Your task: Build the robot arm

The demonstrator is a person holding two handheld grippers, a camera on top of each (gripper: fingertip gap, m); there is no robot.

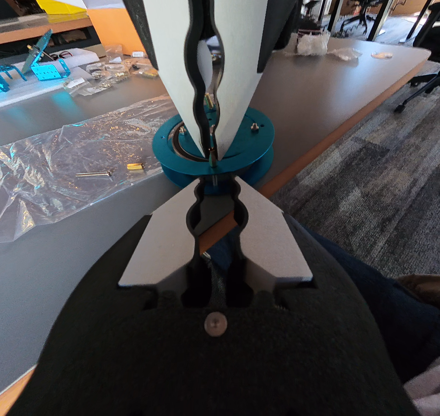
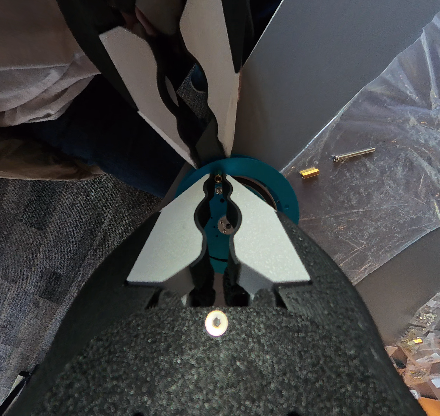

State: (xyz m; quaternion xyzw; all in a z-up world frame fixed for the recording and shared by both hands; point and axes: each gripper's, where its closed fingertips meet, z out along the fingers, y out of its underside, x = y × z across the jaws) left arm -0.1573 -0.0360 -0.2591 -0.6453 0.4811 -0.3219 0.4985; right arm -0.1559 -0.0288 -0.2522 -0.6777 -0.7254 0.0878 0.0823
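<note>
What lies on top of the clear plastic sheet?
On the clear plastic sheet lie a loose brass standoff and a long silver screw. Whether it reaches under the blue wheel is hidden.

On my desk (image 1: 321, 90) a clear plastic sheet (image 1: 78, 156) lies left of the wheel, with a brass standoff (image 1: 135, 166) and a long screw (image 1: 94, 173) on it, near each other. Far left stand blue brackets (image 1: 48, 71) among small bags (image 1: 107, 71). Grey carpet (image 1: 369, 166) spreads on the right.
</note>
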